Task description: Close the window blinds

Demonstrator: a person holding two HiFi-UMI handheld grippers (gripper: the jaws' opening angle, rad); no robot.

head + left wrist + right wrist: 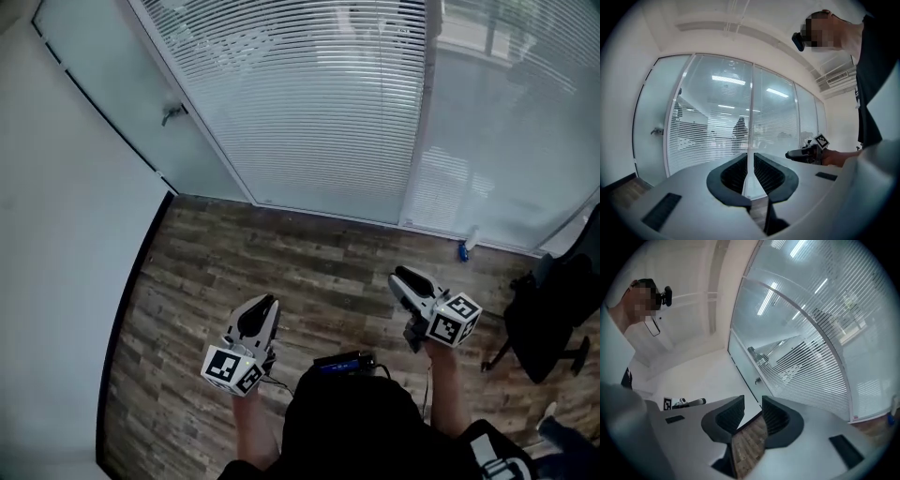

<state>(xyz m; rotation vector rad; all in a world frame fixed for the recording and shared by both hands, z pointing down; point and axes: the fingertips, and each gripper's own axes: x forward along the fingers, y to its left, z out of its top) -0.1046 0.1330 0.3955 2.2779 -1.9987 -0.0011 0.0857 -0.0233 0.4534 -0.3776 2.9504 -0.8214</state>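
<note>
1. The window blinds (319, 103) hang behind a glass partition across the top of the head view. Their white slats lie horizontal with thin gaps between them. In the left gripper view a dark figure can be made out through the slats.
2. A white upright frame post (424, 112) divides the blind-covered pane from the next pane to the right.
3. To the left of the blinds is a frosted glass door (112, 103) with a small metal handle (172, 114). A plain white wall (56, 281) runs down the left side.
4. A wood-plank floor (309, 262) lies below the partition. On it, close to the foot of the glass, sits a small blue object (464, 249), too small to identify.
5. A black office chair (548, 319) stands at the right edge.
6. The left gripper (269, 302) is held over the floor, well short of the blinds and pointing towards them. Its jaws are only a narrow slit apart, with nothing between them.
7. The right gripper (400, 276) is held at about the same level, apart from the left one and not touching the blinds. Its jaws stand apart with a wider gap, through which the floor shows, and they hold nothing.
8. The person's dark shirt (347, 422) fills the bottom centre, with a small black device (342, 362) at its upper edge.
</note>
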